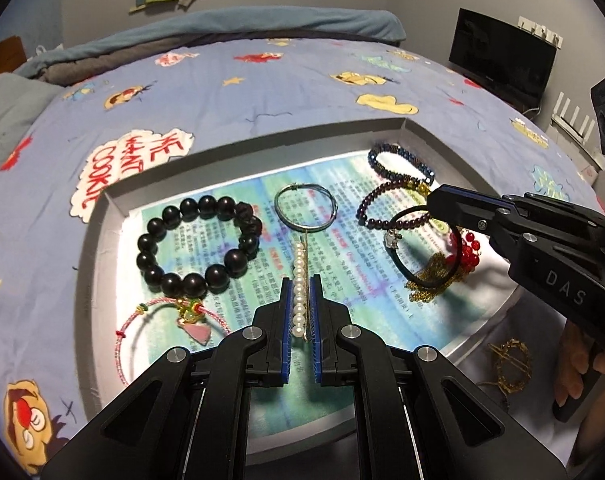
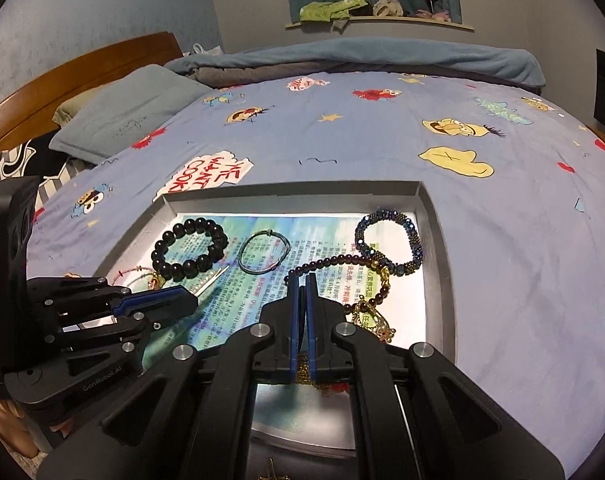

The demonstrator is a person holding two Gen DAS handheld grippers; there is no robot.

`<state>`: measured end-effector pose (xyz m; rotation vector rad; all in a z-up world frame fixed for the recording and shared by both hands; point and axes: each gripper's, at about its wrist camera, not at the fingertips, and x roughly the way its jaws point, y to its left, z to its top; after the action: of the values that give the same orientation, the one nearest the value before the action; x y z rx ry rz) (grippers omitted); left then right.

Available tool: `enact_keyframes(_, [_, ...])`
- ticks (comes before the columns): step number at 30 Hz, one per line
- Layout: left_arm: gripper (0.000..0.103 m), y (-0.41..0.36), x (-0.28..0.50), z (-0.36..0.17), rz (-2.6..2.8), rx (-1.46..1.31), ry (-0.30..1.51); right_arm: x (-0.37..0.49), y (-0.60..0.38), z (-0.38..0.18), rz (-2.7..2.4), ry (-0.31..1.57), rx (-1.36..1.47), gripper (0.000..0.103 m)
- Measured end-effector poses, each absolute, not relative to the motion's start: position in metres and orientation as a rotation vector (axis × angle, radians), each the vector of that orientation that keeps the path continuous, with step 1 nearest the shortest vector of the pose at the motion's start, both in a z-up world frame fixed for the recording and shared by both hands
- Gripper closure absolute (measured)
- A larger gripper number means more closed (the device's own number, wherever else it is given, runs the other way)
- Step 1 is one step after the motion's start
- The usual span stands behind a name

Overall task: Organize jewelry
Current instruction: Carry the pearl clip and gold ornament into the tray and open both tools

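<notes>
We clamp the pearl hair clip (image 1: 299, 280) in our left gripper (image 1: 300, 304) and the black hair tie (image 1: 424, 248) in our right gripper (image 1: 432, 200), both over the grey tray (image 1: 102, 232), apparently to lay each in its own clear spot.

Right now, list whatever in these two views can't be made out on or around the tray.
- Pearl clip, left wrist view: its near end is hidden between the left hand-held gripper's pads.
- Black band, right wrist view: hidden behind the right hand-held gripper, which clamps it.
- Gold chain, both views: tangled under the band and red beads; its shape is unreadable.
- Gold piece outside the tray: dim, type unclear.
- Printed sheet: text too small.
</notes>
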<state>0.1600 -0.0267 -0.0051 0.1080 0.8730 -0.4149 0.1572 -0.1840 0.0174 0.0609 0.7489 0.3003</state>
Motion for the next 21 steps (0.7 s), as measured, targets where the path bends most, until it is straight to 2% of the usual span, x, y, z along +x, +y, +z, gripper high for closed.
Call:
enact_keyframes(8, [0.094,-0.026,0.163,-0.012,-0.415,0.08,0.894,0.16,-0.183,0.011,0.3,0.775,0.063,0.1])
enact_keyframes(11, [0.083,-0.025,0.163,-0.012,-0.408,0.08,0.888,0.161,-0.183,0.009,0.303,0.784,0.066,0.099])
enact_keyframes(15, [0.082,-0.025,0.162,-0.012,-0.408,0.081,0.881,0.164,-0.181,0.004,0.309,0.803,0.067,0.099])
enact_keyframes(18, [0.077,-0.025,0.16,-0.01,-0.405,0.086,0.869,0.164,-0.183,0.003,0.309,0.804,0.076,0.099])
enact_keyframes(20, [0.075,-0.025,0.159,-0.009,-0.4,0.092,0.858,0.164,-0.185,0.005,0.308,0.798,0.086,0.096])
enact_keyframes(21, [0.072,-0.024,0.158,-0.008,-0.398,0.093,0.852,0.163,-0.186,0.006,0.305,0.794,0.092,0.088])
